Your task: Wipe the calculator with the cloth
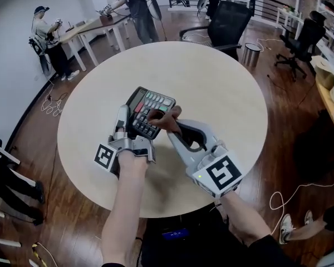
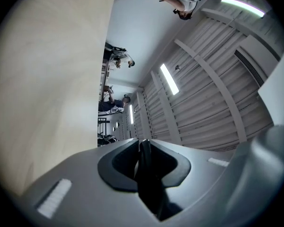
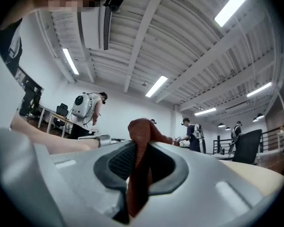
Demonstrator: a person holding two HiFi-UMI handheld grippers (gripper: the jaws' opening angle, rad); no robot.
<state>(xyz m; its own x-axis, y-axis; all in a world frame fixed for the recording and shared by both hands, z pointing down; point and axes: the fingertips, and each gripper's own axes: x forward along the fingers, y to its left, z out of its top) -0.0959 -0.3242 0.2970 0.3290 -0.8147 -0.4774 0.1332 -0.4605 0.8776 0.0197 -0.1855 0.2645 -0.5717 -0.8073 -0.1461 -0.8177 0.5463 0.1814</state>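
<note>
One cloth [image 1: 163,118] overlaps the calculator [image 1: 154,101]; a chair [image 1: 229,16] and bin [image 1: 251,53] stand beyond.

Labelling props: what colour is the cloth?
Reddish-brown cloth, clearest in the right gripper view.

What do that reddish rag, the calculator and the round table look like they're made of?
Rag: soft fabric, matte rust-brown; it bunches and folds where it is pinched. Calculator: probably hard plastic, with a dark body, lighter and red keys and a smooth grey display. Table: pale matte top, likely laminate or light wood veneer; no grain can be made out.
</note>
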